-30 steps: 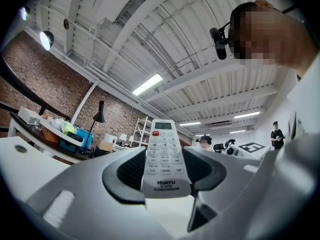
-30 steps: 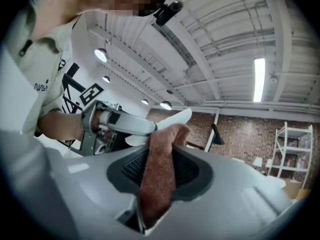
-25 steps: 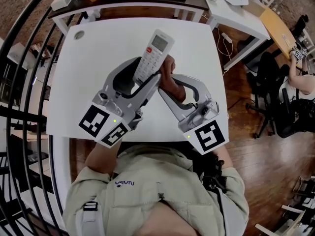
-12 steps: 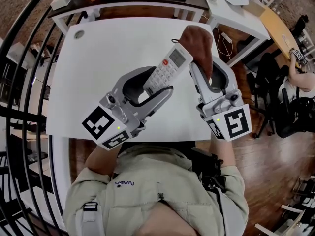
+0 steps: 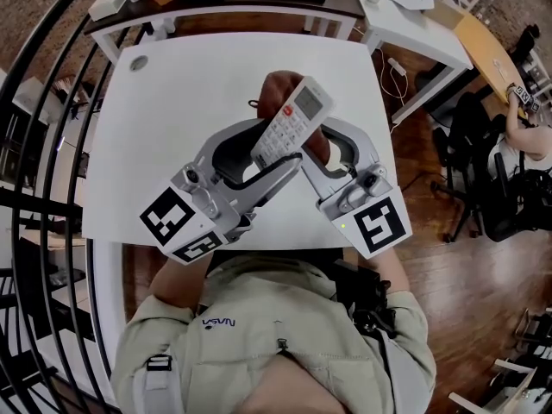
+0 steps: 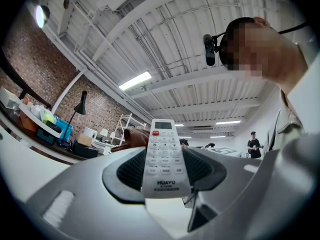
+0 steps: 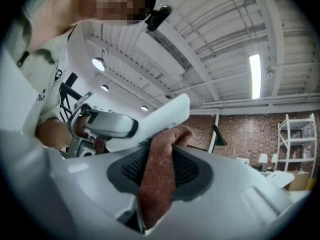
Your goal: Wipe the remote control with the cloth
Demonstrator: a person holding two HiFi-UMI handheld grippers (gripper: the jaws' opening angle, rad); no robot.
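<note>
The jaws of your left gripper [image 5: 274, 143] are clamped on the lower part of the remote control [image 5: 291, 119], and those of your right gripper [image 5: 312, 141] pinch a fold of the cloth [image 5: 274, 89].

In the head view you hold the remote above the white bench [image 5: 164, 110], with its keypad up and its top end tilted away to the right. The cloth shows as a brown bunch behind that top end. Half a second ago it sat on the remote's far right tip with your right gripper swung out wide. Now that gripper has come back in close beside the left one, and the cloth has slid round to the remote's back.

In the left gripper view the remote [image 6: 162, 156] stands upright between the pads with its keypad uncovered, and the cloth [image 6: 132, 136] peeks out at its left edge.

In the right gripper view the cloth [image 7: 157, 179] runs up between the pads and presses against the remote's pale underside [image 7: 155, 121].

You appear to be mid-wipe, working on the back and edges. The keypad is not being wiped at this moment.
</note>
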